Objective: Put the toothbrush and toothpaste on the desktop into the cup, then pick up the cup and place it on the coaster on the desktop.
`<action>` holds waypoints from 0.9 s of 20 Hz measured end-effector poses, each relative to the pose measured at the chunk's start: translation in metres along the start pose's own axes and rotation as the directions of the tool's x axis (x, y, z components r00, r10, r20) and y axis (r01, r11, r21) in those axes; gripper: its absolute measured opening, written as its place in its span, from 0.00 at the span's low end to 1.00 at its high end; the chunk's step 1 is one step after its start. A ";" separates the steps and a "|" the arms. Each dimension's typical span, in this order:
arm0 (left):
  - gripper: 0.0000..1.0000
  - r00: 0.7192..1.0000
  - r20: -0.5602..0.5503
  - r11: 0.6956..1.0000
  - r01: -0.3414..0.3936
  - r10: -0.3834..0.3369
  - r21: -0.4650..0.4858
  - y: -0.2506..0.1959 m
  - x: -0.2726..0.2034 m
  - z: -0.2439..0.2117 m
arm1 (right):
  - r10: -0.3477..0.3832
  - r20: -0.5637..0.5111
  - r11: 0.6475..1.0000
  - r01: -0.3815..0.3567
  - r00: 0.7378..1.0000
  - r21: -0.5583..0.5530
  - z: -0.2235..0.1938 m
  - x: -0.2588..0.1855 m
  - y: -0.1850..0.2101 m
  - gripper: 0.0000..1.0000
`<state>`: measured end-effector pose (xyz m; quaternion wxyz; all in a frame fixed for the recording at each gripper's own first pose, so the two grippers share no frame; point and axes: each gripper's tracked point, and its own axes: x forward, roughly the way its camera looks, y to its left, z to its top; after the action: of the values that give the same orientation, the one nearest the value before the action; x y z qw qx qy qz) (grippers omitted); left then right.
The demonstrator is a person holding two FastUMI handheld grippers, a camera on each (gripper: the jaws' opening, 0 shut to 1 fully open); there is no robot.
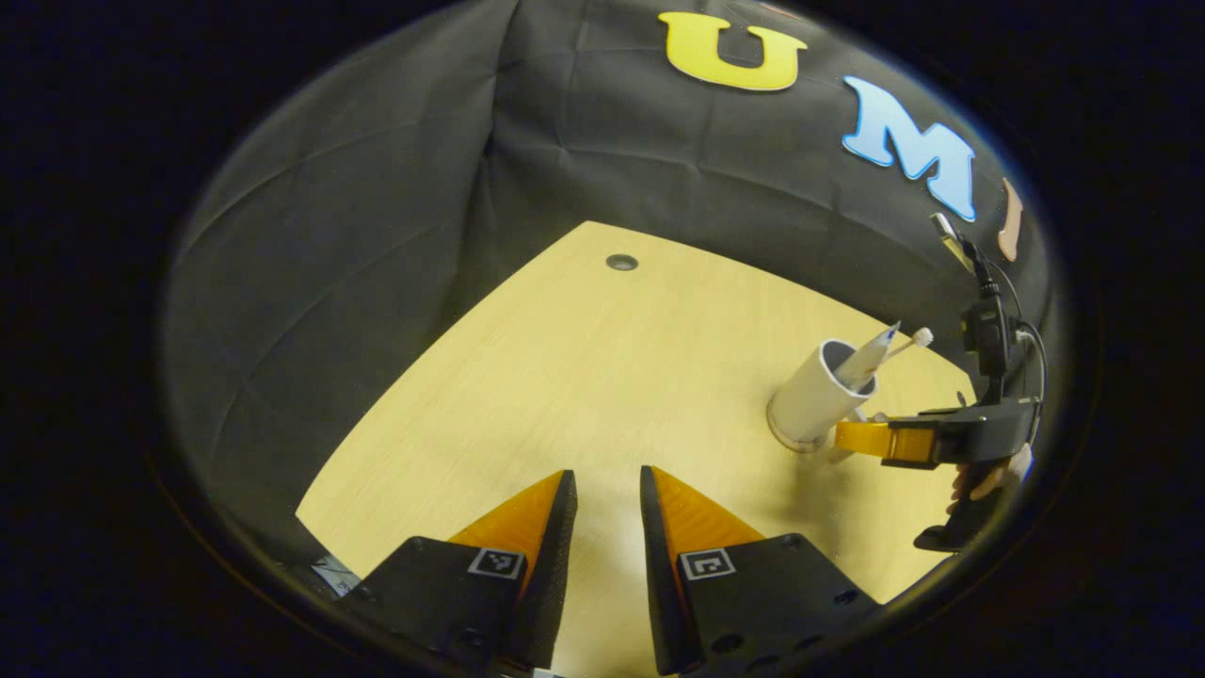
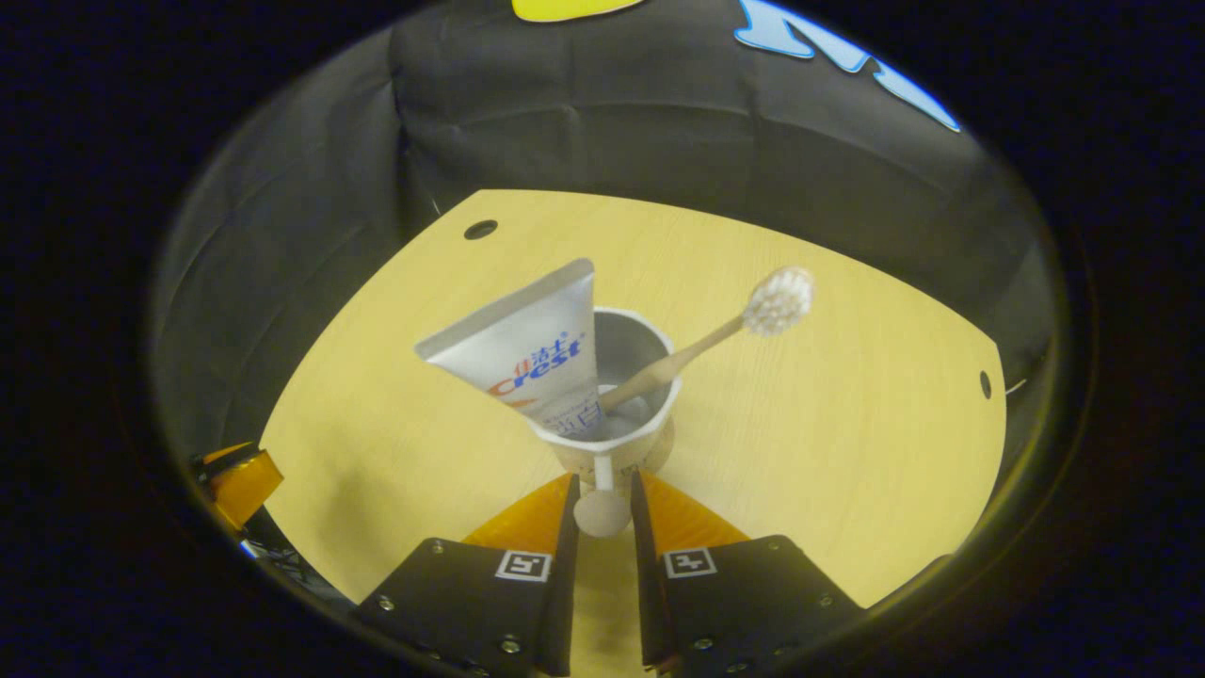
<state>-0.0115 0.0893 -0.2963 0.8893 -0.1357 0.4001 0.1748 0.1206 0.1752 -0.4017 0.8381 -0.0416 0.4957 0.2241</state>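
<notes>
A white cup (image 2: 650,395) stands upright on the wooden desktop (image 2: 847,452). Inside it lean a silver toothpaste tube (image 2: 527,348) and a wooden toothbrush (image 2: 706,344), bristle head up and to the right. A tan round coaster (image 2: 662,452) peeks out under the cup's foot. My right gripper (image 2: 602,492) has the cup's handle (image 2: 602,513) between its fingers, and both seem to press on it. In the left gripper view the cup (image 1: 811,400) is at the right with the right gripper (image 1: 875,439) at its side. My left gripper (image 1: 608,482) hovers open over bare wood.
The desktop (image 1: 565,377) has a small round hole (image 1: 621,262) near its far edge and another hole (image 2: 985,383) at the right edge. Black cloth walls close in behind and to the left. A hand (image 1: 979,482) holds the right gripper.
</notes>
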 end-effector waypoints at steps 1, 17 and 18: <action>0.46 1.000 0.005 1.000 0.015 -0.015 0.017 -0.011 -0.006 0.004 | 0.005 0.009 1.000 -0.005 1.000 0.010 0.000 -0.009 0.000 0.29; 0.46 0.934 0.181 0.935 0.262 -0.308 0.238 -0.190 -0.079 0.084 | -0.162 0.346 0.967 0.080 0.924 0.240 0.032 -0.172 -0.061 0.31; 0.46 0.924 0.207 0.930 0.268 -0.323 0.251 -0.199 -0.088 0.097 | -0.174 0.389 0.967 0.082 0.905 0.241 0.041 -0.185 -0.063 0.28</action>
<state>0.0821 -0.0711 -0.1475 0.9575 -0.0737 0.2787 0.0084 0.1049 0.0694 -0.2337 0.9352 0.0657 0.3282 0.1161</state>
